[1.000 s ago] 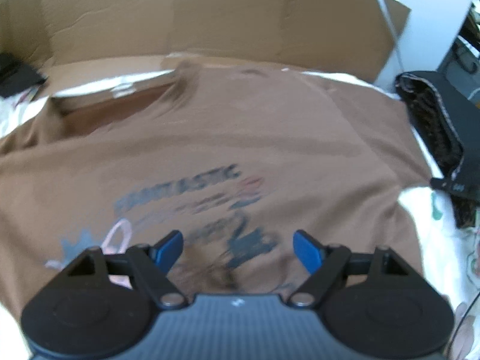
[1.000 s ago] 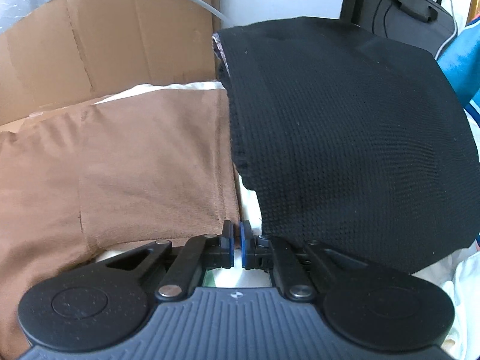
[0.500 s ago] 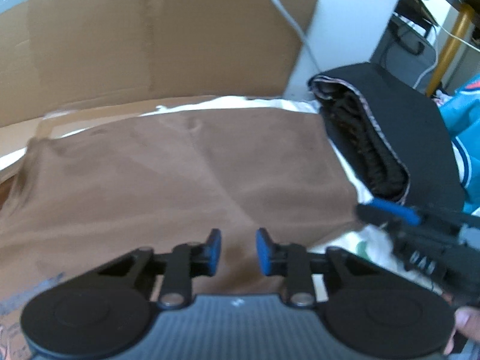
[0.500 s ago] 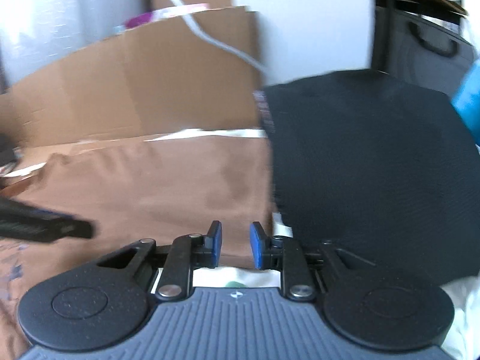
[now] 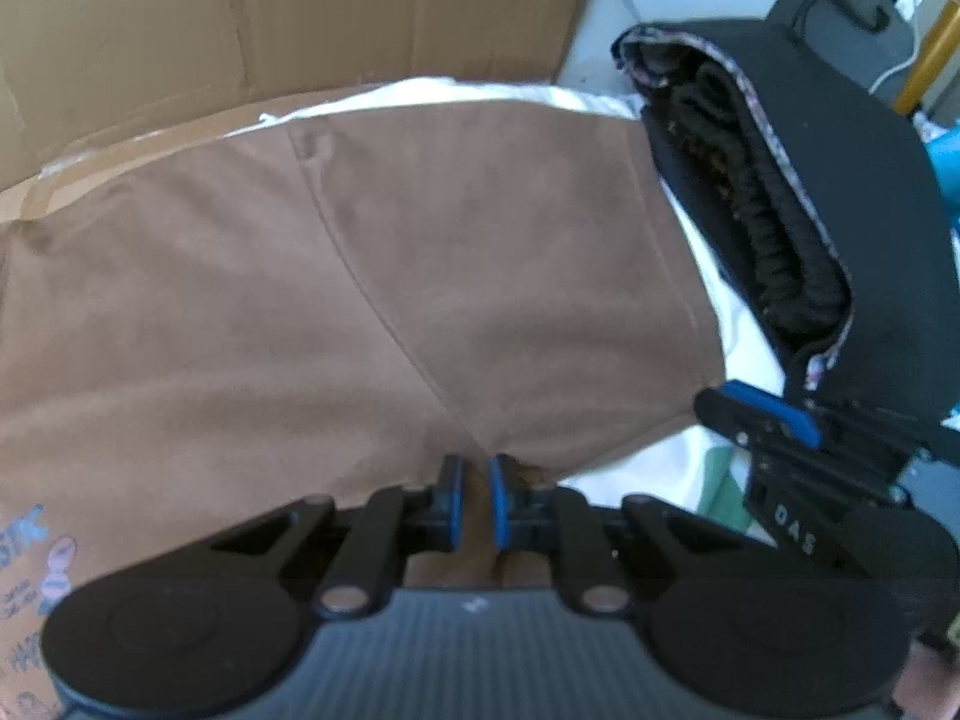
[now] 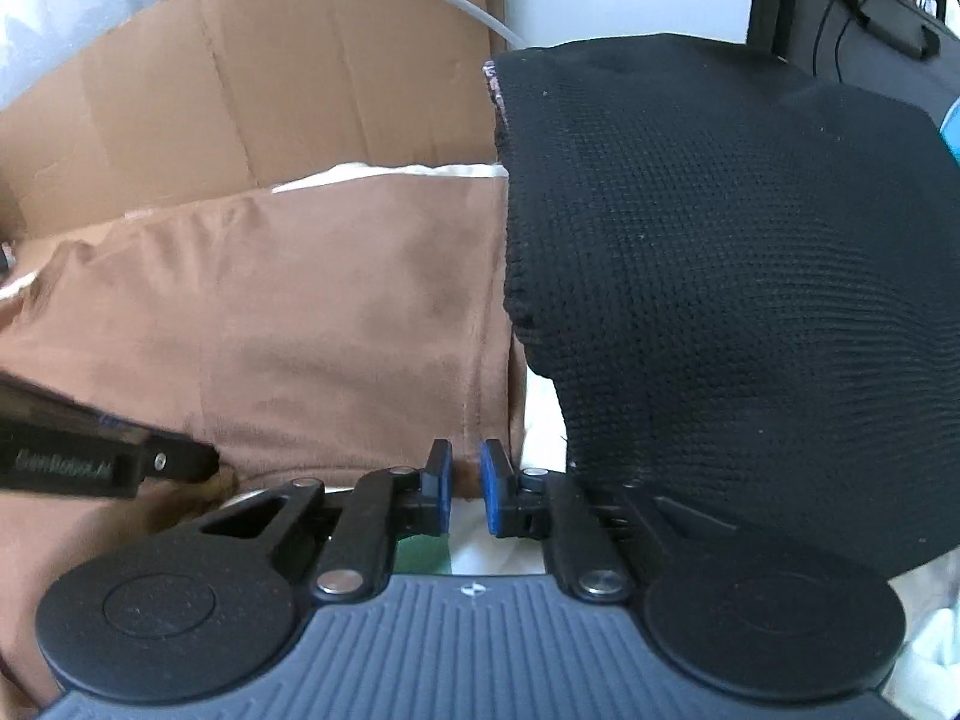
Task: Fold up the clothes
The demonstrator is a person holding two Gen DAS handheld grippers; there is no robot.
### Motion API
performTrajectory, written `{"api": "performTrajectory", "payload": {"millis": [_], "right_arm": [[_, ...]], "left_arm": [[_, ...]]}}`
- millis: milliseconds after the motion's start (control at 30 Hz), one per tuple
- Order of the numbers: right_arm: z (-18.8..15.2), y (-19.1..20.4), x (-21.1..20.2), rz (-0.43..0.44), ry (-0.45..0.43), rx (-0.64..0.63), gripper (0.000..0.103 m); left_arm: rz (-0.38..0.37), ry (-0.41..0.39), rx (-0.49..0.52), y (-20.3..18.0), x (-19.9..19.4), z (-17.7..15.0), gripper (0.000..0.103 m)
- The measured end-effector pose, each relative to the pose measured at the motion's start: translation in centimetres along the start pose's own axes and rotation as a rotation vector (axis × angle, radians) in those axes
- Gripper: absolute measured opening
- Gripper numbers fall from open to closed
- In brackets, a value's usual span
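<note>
A brown T-shirt (image 5: 372, 276) with a printed front lies spread on the bed; its right sleeve points toward the far right. My left gripper (image 5: 474, 501) is nearly shut, pinching the brown fabric at the sleeve seam near the armpit. My right gripper (image 6: 463, 495) is nearly shut on the lower corner of the sleeve hem of the T-shirt (image 6: 312, 324). The right gripper also shows at the right of the left wrist view (image 5: 780, 438), and the left gripper's finger at the left of the right wrist view (image 6: 108, 456).
A folded black knit garment (image 6: 720, 276) lies right of the sleeve, also in the left wrist view (image 5: 840, 192). Flattened cardboard (image 5: 288, 30) stands behind the shirt. A white patterned sheet (image 5: 702, 468) shows under the sleeve. Dark furniture (image 6: 852, 30) is at the far right.
My left gripper swung right from the printed front to the sleeve and closed from wide open onto the fabric. My right gripper opened slightly, then closed on the sleeve hem.
</note>
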State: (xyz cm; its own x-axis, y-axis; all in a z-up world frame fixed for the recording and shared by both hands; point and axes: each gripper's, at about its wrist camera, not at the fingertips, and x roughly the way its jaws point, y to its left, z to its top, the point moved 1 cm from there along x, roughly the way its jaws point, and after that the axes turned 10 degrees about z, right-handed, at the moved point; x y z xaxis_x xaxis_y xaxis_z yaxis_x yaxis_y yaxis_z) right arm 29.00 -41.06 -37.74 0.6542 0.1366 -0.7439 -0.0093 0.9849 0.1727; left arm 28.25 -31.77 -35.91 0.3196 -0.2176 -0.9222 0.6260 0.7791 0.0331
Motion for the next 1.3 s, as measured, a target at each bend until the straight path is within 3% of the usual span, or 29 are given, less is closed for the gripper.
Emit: {"api": "performTrajectory", "payload": {"millis": [133,233,300,367,400,567,633,700,833,1067,1300], "right_arm": [[-0.2,-0.5,-0.5,-0.001,0.001,0.063,0.017],[-0.2,-0.9,-1.7,0.018,-0.027,0.095,0.018],[-0.3,-0.9,-2.6,0.030,-0.055,0.103,0.023],[-0.2,-0.8,-3.2,0.051,-0.083,0.118,0.036],[-0.2,-0.7,-3.4,0.067,-0.095,0.125,0.040],[0.6,0.3,-4.6,0.128,-0.150,0.102,0.044],[0.7,0.6,-5.3,0.141,-0.186,0.107,0.046],[0.7,1.3,-6.3,0.136,-0.210,0.078,0.046],[0.7,2.5,-7.8,0.155,-0.233,0.051,0.046],[0.9,4.7,-8.7,0.137,-0.259,0.009,0.046],[1.3,5.7,-9.2,0.167,-0.239,0.010,0.046]], "left_arm": [[0.050,0.042,0.017,-0.7,0.0,0.6,0.010],[0.069,0.061,-0.027,-0.6,-0.8,1.2,0.021],[0.071,0.055,-0.085,-0.1,-2.1,1.4,0.051],[0.072,0.042,-0.132,0.4,-3.5,1.7,0.076],[0.072,0.018,-0.129,0.7,-4.6,1.7,0.078],[0.117,-0.054,-0.094,3.2,-9.4,2.0,0.078],[0.122,-0.066,-0.110,5.6,-12.0,1.3,0.079],[0.141,-0.088,-0.126,8.2,-14.5,0.3,0.087],[0.230,-0.107,-0.134,13.1,-18.1,-1.9,0.088],[0.318,-0.121,-0.268,21.1,-22.8,-5.2,0.088],[0.376,-0.151,-0.370,25.7,-25.5,-8.5,0.088]]}}
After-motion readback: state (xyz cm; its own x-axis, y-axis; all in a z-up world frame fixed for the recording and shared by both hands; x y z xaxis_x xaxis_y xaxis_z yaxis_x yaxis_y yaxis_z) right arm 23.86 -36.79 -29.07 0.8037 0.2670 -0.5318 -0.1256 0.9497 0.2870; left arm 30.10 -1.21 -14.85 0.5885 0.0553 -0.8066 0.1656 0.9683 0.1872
